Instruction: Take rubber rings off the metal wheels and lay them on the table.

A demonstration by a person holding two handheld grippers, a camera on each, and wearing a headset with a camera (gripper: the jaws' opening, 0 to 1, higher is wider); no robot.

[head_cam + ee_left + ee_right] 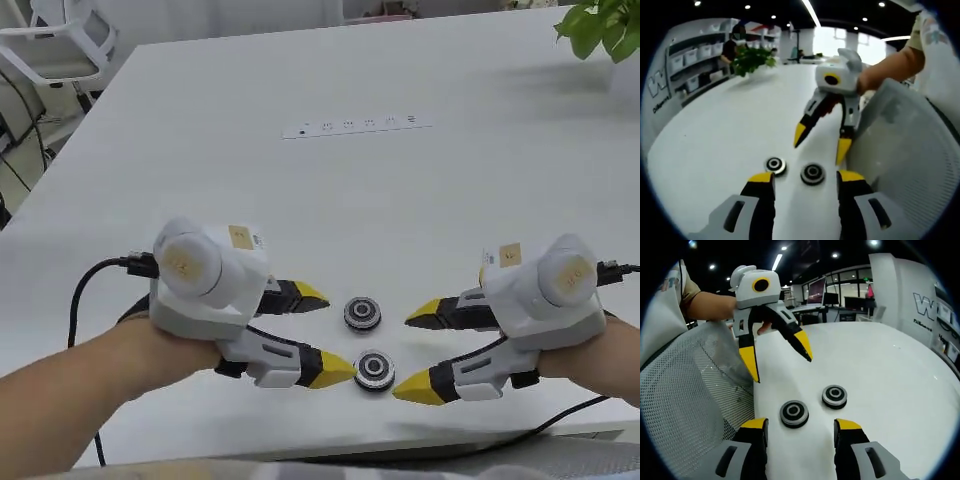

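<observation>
Lying flat on the surface [400, 200], axles up, rubber rings [783, 415] seemingly still on: near wheel [373, 369], far wheel [362, 313]. Spread wide and holding nothing: left tongs [338, 335] at 9 o'clock of them, right tongs [402, 357] at 3 o'clock. Just beside the near wheel from both sides, marginally closer from the left; probably first pick there.

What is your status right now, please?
Left tool and right tool open, empty. Two metal wheels on the table between them, rubber rings still on. Nothing in the way.
</observation>
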